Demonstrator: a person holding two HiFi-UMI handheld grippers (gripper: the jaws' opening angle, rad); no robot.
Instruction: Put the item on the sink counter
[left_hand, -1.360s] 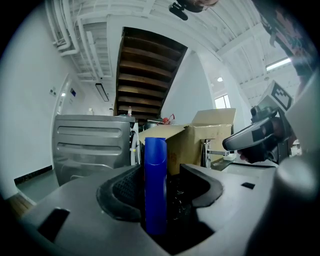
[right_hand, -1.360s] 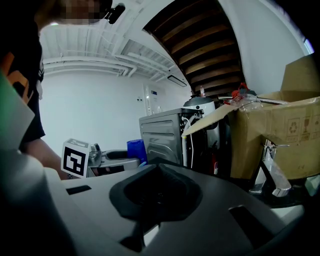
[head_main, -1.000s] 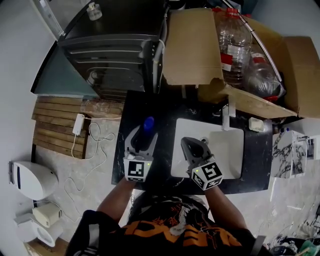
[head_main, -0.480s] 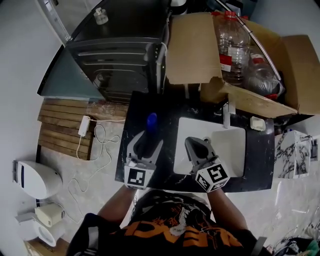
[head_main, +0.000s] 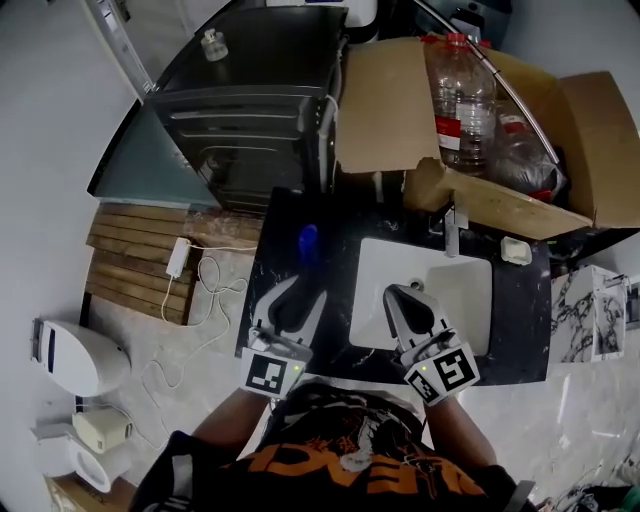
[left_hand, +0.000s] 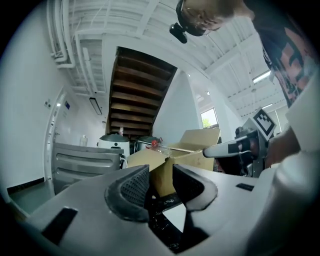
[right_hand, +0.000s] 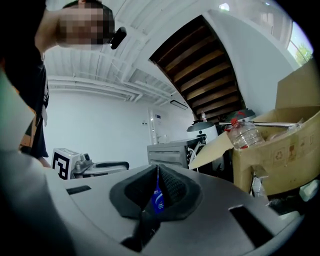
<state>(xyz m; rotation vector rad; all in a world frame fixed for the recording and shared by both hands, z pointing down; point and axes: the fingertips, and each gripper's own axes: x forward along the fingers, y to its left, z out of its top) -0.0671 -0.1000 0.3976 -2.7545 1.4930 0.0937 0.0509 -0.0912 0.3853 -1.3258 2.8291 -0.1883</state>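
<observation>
Black sink counter (head_main: 520, 310): one blue bottle (head_main: 307, 243), two hand-held grippers (head_main: 297, 290) (head_main: 401, 296)

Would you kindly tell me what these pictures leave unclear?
Blue bottle label: too small in head view; mostly hidden by the right hand-held gripper in its own view.
Cardboard box interior: covered by its flap and plastic bottles, head view.

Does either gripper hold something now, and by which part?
Nothing is held. The left gripper, its jaws just now closing, stands open with nothing between them; the right gripper is shut, empty. The blue bottle stands alone on the counter.
</observation>
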